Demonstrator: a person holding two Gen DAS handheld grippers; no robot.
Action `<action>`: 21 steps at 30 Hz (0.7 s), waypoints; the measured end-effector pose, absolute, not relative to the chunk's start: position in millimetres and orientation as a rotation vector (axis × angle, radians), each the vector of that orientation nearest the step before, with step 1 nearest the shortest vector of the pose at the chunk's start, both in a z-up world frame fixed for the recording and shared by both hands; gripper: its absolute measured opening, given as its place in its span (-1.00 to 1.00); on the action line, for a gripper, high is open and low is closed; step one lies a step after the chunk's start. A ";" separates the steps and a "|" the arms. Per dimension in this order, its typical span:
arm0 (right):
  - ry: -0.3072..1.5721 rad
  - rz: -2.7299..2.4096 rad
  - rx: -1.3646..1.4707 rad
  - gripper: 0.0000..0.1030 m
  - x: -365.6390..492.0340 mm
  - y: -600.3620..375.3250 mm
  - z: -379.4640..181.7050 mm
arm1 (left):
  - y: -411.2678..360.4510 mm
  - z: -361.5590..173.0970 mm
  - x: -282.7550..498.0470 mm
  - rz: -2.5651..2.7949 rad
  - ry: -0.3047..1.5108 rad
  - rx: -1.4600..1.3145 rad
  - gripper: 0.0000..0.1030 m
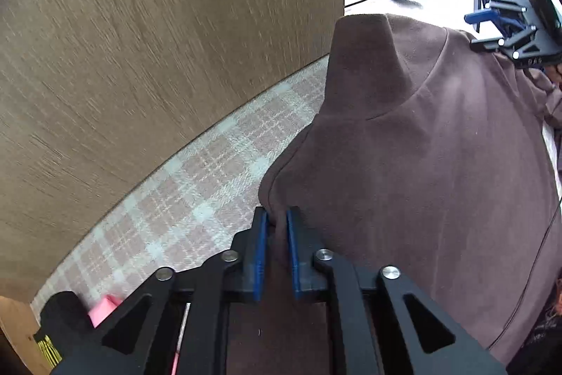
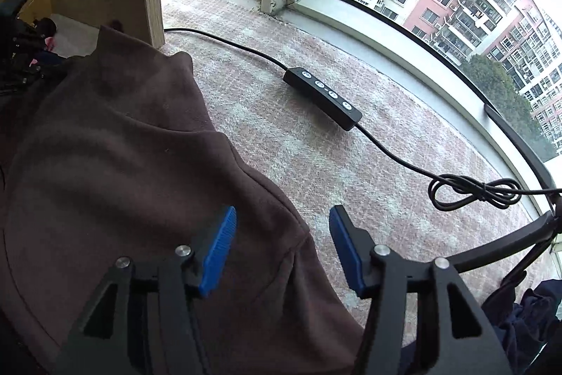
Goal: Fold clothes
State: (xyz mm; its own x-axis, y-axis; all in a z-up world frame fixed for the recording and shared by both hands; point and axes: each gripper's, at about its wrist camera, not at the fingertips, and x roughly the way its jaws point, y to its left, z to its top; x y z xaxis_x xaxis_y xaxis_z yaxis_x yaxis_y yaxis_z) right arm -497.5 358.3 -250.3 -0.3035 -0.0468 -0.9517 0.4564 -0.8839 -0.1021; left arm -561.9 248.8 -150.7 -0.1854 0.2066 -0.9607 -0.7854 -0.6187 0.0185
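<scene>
A brown sweatshirt (image 1: 439, 146) lies spread on a plaid-covered surface (image 1: 196, 199), one corner of it peaked upward. In the left wrist view my left gripper (image 1: 277, 227) is shut on a pinched fold at the sweatshirt's edge, with fabric bunched between its blue pads (image 1: 260, 245). In the right wrist view the brown sweatshirt (image 2: 123, 164) fills the left side. My right gripper (image 2: 282, 234) stands open over the sweatshirt's right edge; the left pad (image 2: 217, 248) hovers above the cloth and the right pad (image 2: 347, 252) above the plaid cover. The right gripper (image 1: 484, 28) also shows far off at the top right.
A wooden panel (image 1: 158, 41) rises to the left of the sweatshirt. A black inline controller (image 2: 323, 97) with its cable (image 2: 470, 190) lies on the plaid cover (image 2: 316, 164) near a curved window (image 2: 439, 6). Dark blue clothing (image 2: 527, 315) sits at the lower right. A pink object (image 1: 102, 308) is beside my left gripper.
</scene>
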 end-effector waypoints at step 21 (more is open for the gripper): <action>0.463 -2.242 1.409 -0.26 -444.5 326.2 -229.4 | 146.6 -62.7 -545.1 2.220 0.629 -1.291 -0.56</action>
